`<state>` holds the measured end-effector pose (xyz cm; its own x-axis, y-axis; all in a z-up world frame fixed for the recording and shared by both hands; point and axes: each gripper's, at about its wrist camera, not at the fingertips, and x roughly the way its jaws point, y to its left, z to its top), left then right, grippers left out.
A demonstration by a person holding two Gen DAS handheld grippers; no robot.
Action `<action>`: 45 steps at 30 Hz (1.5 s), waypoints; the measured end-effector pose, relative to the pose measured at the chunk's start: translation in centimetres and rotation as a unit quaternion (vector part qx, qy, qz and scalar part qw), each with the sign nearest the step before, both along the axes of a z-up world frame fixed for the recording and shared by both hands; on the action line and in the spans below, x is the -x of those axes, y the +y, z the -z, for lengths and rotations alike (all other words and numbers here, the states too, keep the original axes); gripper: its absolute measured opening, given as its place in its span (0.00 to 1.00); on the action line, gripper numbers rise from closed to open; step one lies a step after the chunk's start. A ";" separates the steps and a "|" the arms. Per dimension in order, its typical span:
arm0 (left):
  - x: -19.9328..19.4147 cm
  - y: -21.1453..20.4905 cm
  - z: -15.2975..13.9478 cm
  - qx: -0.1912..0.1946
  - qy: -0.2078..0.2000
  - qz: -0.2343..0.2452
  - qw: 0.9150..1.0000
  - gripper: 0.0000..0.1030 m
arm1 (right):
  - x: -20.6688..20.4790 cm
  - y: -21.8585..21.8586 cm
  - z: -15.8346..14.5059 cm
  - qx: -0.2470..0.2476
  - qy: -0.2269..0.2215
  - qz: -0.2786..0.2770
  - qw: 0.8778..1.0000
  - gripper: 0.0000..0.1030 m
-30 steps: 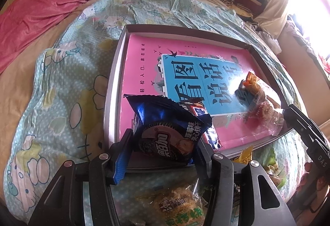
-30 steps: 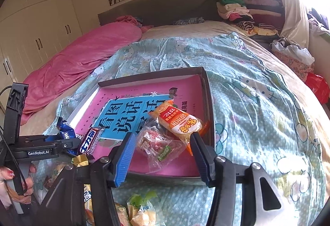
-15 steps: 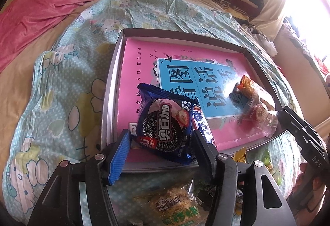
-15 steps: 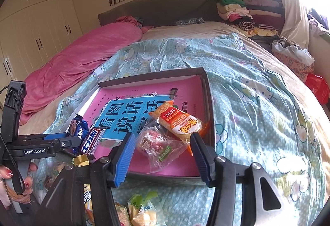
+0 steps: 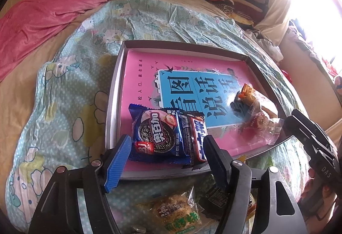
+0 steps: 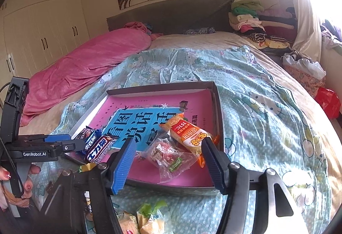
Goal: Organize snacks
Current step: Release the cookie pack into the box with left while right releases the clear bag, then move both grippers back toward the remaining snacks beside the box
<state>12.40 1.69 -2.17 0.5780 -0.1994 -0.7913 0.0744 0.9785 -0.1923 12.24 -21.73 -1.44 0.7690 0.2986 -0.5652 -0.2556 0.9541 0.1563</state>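
Left wrist view first: the left gripper [image 5: 166, 159] hangs at the lower middle of the frame over the near lip of the box [image 5: 111, 118], jaws opening. The blue cookie pack [image 5: 157, 137] and the bar [image 5: 195, 140] lie between the pads, apparently let go, just inside that lip. Both sit close to the edge, so a snag while the tool pulls away could drag them out onto the quilt [image 5: 64, 93].

Right wrist view: the right gripper [image 6: 168, 165] is also opening, with the clear bag [image 6: 171, 159] and the orange pack [image 6: 188, 134] lying loose ahead of it at the box's lower right corner. The crinkly bag could catch a pad. More snacks [image 6: 149, 219] wait on the quilt at the bottom edge.
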 end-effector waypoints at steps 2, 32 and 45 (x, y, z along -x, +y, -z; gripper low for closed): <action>0.1 0.2 -0.3 0.004 -0.006 -0.002 1.000 0.71 | 0.1 0.1 -0.1 0.002 -0.002 -0.001 1.000 0.62; 2.2 2.8 -4.1 0.011 -0.040 -0.026 0.999 0.78 | 2.3 0.3 -1.2 -0.002 -0.020 -0.018 1.000 0.63; 3.7 2.9 -4.1 -0.011 -0.046 -0.023 0.999 0.78 | 3.2 0.9 -1.3 0.006 -0.019 -0.031 0.999 0.63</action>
